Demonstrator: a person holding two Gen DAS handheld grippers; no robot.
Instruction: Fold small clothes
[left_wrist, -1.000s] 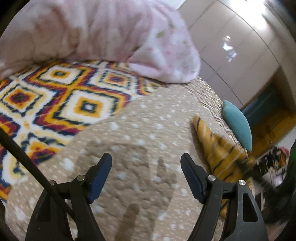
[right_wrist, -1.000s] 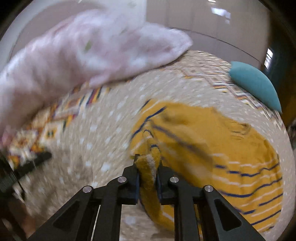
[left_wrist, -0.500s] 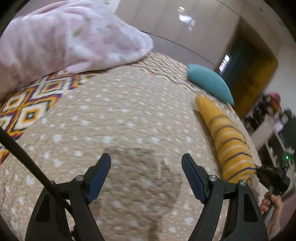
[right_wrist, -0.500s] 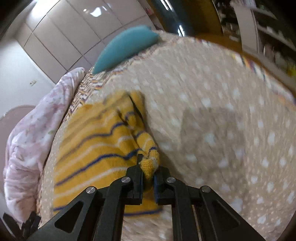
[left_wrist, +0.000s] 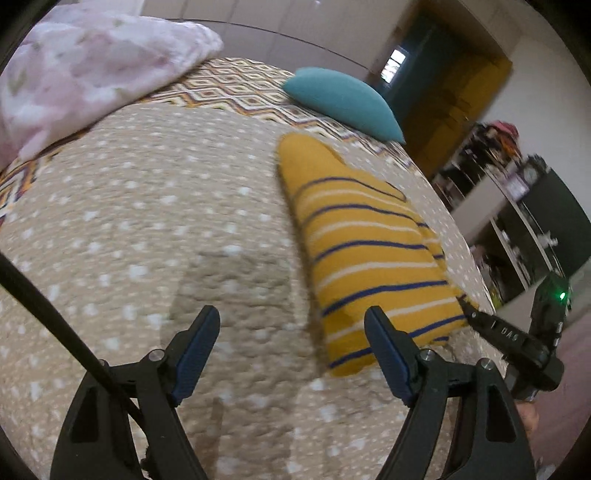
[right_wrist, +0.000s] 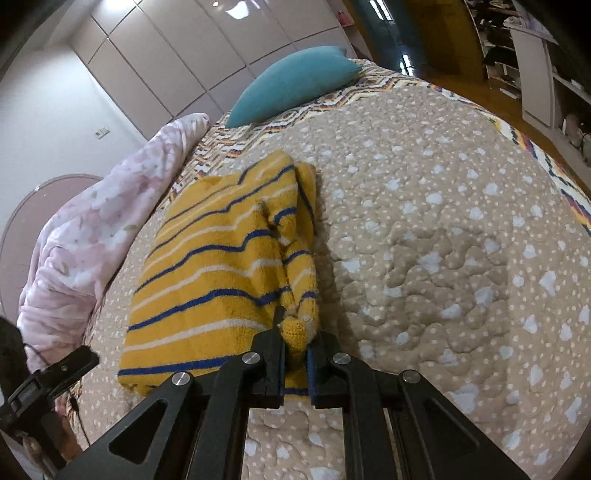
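A small yellow sweater (right_wrist: 221, 266) with blue and white stripes lies folded on the dotted beige bedspread (right_wrist: 443, 229). My right gripper (right_wrist: 295, 350) is shut on the sweater's near edge, a yellow bunch of cloth pinched between its jaws. In the left wrist view the sweater (left_wrist: 362, 251) lies to the right, and the right gripper (left_wrist: 469, 312) shows at its right corner. My left gripper (left_wrist: 291, 350) is open and empty, low over the bedspread just left of the sweater.
A pink floral duvet (right_wrist: 92, 229) is heaped at the left of the bed. A teal cushion (right_wrist: 291, 81) lies at the far end. Shelves and clutter (left_wrist: 517, 206) stand past the bed's right edge. White wardrobe doors (right_wrist: 184, 55) line the back.
My right gripper has pulled the sweater's edge across, and the sweater now lies as a flat folded rectangle. My left gripper has swung right, towards the sweater, still open.
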